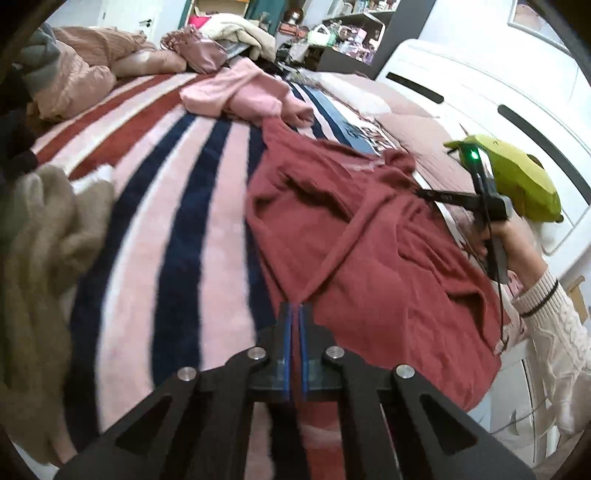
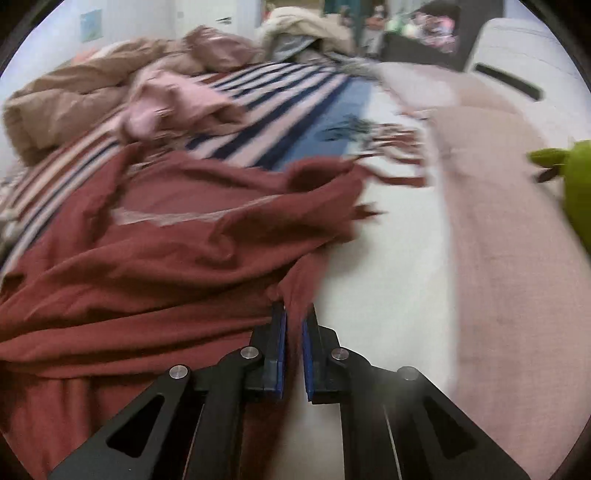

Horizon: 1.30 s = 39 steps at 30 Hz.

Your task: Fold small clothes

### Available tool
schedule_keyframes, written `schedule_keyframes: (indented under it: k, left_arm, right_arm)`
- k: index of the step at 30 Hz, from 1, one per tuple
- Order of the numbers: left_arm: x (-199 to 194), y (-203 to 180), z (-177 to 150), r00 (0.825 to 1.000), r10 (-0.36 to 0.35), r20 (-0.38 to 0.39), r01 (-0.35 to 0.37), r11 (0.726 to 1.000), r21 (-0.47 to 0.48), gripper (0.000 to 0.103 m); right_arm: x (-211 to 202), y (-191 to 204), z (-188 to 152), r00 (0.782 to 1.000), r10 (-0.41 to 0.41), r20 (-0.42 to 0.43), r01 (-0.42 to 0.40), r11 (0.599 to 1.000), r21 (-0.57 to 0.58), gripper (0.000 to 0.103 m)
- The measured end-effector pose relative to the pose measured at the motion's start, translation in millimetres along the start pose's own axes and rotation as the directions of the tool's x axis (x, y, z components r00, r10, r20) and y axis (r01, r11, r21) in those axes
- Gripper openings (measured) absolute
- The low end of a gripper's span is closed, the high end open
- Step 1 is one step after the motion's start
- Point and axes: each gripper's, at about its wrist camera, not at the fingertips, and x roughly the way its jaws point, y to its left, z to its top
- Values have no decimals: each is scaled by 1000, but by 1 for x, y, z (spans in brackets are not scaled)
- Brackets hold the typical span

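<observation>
A dark red garment (image 1: 369, 236) lay spread and rumpled on a striped blanket (image 1: 155, 177), with deep creases across its middle. One near edge was drawn up into a narrow pinched ridge. In the right wrist view the same cloth (image 2: 155, 266) bunched in long folds, its far corner lifted and blurred.

A striped blanket (image 1: 177, 192) covers the bed, with white drawers (image 1: 509, 92) and cluttered shelves (image 1: 343, 29) beyond.
</observation>
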Motion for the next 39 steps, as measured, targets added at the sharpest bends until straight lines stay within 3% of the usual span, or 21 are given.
schedule_keyframes:
  k: [2, 4, 7, 8, 10, 12, 13, 14, 16, 19, 20, 21, 22, 23, 24, 26, 29, 31, 34, 37, 39]
  left_arm:
    - [6, 2, 3, 1000, -8, -17, 8, 1000, 7, 2]
    - [10, 0, 3, 999, -27, -31, 28, 999, 22, 7]
    - [8, -2, 2, 997, -78, -10, 78, 996, 38, 50]
    - [8, -5, 2, 997, -79, -5, 79, 996, 46, 54]
    - [9, -9, 2, 996, -92, -11, 93, 994, 59, 54]
    - [16, -9, -1, 990, -138, -33, 139, 990, 36, 51]
    - [19, -7, -3, 990, -137, -27, 138, 990, 22, 20]
    - [24, -3, -3, 996, -76, -39, 77, 997, 19, 2]
    - [28, 7, -4, 999, 26, -42, -25, 999, 26, 1]
    - [17, 27, -3, 999, -20, -25, 19, 999, -50, 2]
    - [10, 31, -3, 1000, 10, -12, -11, 998, -57, 2]
    - [3, 33, -4, 999, 37, 1, -37, 998, -57, 5]
    - [-1, 35, -5, 999, 37, 6, -37, 998, -59, 22]
    - [-3, 36, -6, 1000, 11, 2, -11, 998, -66, 53]
    - [-4, 37, -8, 999, -38, 0, 38, 997, -73, 64]
    - [-1, 34, -10, 992, -122, -7, 121, 989, -86, 68]
    - [18, 15, -13, 991, -121, -64, 120, 992, -31, 68]
    - [33, 1, -14, 984, -154, -85, 154, 988, -15, 68]
    - [49, -20, -12, 975, -201, -91, 200, 980, -15, 68]
    - [58, -42, -11, 983, -152, -99, 154, 988, 18, 48]
    - [59, -53, -10, 993, -80, -93, 85, 995, 59, 29]
  right_arm:
    - [1, -18, 1, 995, -96, -8, 96, 995, 22, 0]
    - [-3, -34, -1, 997, -75, -8, 75, 995, 60, 1]
    - [-29, -43, -9, 999, 42, 29, -45, 993, 104, 7]
    - [-39, -41, -12, 996, 84, 39, -87, 991, 103, 24]
    - [-52, -34, -19, 988, 154, 33, -156, 984, 89, 53]
    - [-56, -21, -27, 983, 185, -2, -185, 981, 54, 56]
    - [-57, -13, -34, 984, 178, -21, -178, 984, 28, 56]
    - [-60, -5, -44, 986, 160, -37, -160, 987, -9, 56]
    - [-70, 2, -66, 988, 147, -45, -149, 988, -32, 56]
    - [-99, 2, -106, 971, 237, -43, -237, 972, 5, 56]
    - [-110, 1, -119, 965, 261, -37, -260, 965, 21, 56]
    - [-121, 0, -131, 960, 278, -37, -277, 960, 33, 56]
    - [-129, -2, -141, 957, 288, -30, -287, 957, 47, 60]
    - [-134, -2, -146, 952, 305, -23, -303, 951, 59, 69]
    - [-136, -2, -154, 940, 338, -32, -336, 939, 67, 73]
    - [-134, 1, -165, 920, 388, -61, -384, 921, 68, 75]
    - [-122, 11, -178, 899, 427, -102, -424, 904, 55, 77]
    - [-120, 25, -185, 894, 436, -100, -438, 899, 2, 73]
    - [-117, 45, -186, 897, 433, -82, -438, 897, -51, 55]
    - [-116, 59, -183, 907, 418, -48, -421, 904, -74, 26]
    - [-118, 72, -181, 919, 394, -27, -394, 911, -123, 12]
